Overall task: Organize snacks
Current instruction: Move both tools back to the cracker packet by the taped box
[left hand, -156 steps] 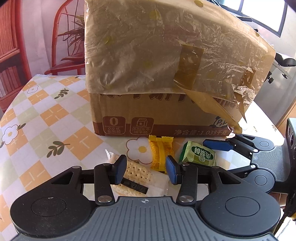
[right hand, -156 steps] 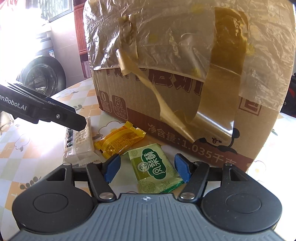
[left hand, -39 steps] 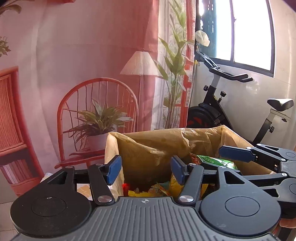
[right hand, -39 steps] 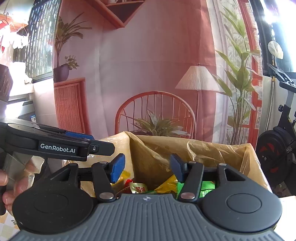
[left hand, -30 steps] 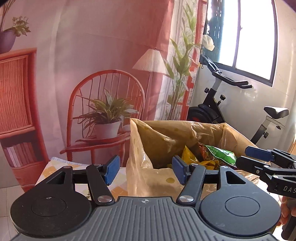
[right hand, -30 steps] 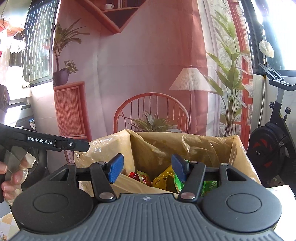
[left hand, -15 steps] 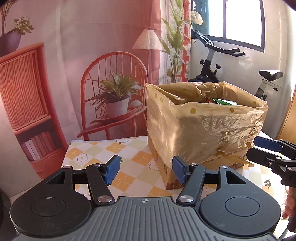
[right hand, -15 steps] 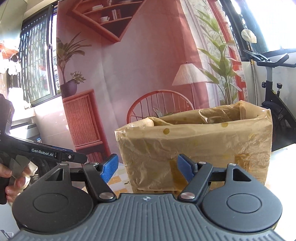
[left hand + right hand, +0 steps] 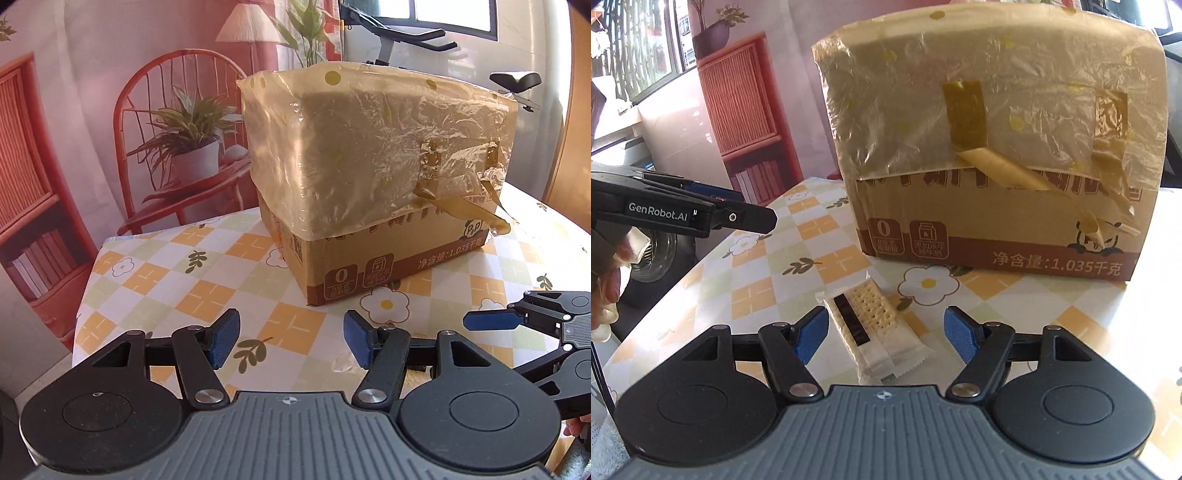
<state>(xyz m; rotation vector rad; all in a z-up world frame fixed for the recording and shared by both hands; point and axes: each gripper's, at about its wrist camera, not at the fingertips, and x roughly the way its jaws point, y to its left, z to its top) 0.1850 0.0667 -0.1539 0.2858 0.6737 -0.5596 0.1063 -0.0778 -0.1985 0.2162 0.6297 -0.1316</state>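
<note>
A cardboard box (image 9: pixel 369 258) lined with a yellowish plastic bag (image 9: pixel 990 147) stands on the checkered tablecloth (image 9: pixel 207 291). From this low angle its inside is hidden. A white cracker packet (image 9: pixel 871 325) lies flat on the cloth in front of the box. My right gripper (image 9: pixel 886 336) is open around it, and neither blue pad touches it. My left gripper (image 9: pixel 290 339) hovers open over bare cloth to the left, nothing between its fingers. The right gripper's blue finger (image 9: pixel 491 321) shows at the right edge of the left wrist view. The left gripper (image 9: pixel 738 218) shows at the left of the right wrist view.
The table's left edge (image 9: pixel 85 295) drops off close by. Behind it stand a red chair (image 9: pixel 147 92) holding a potted plant (image 9: pixel 192 147), a red bookshelf (image 9: pixel 738 99) and an exercise bike (image 9: pixel 406 37). A person's hand (image 9: pixel 605 288) grips the left tool.
Both grippers came down from above the box's open top to table level in front of it. The cracker packet now lies between the right fingers. The yellow and green packets seen earlier are gone from the cloth.
</note>
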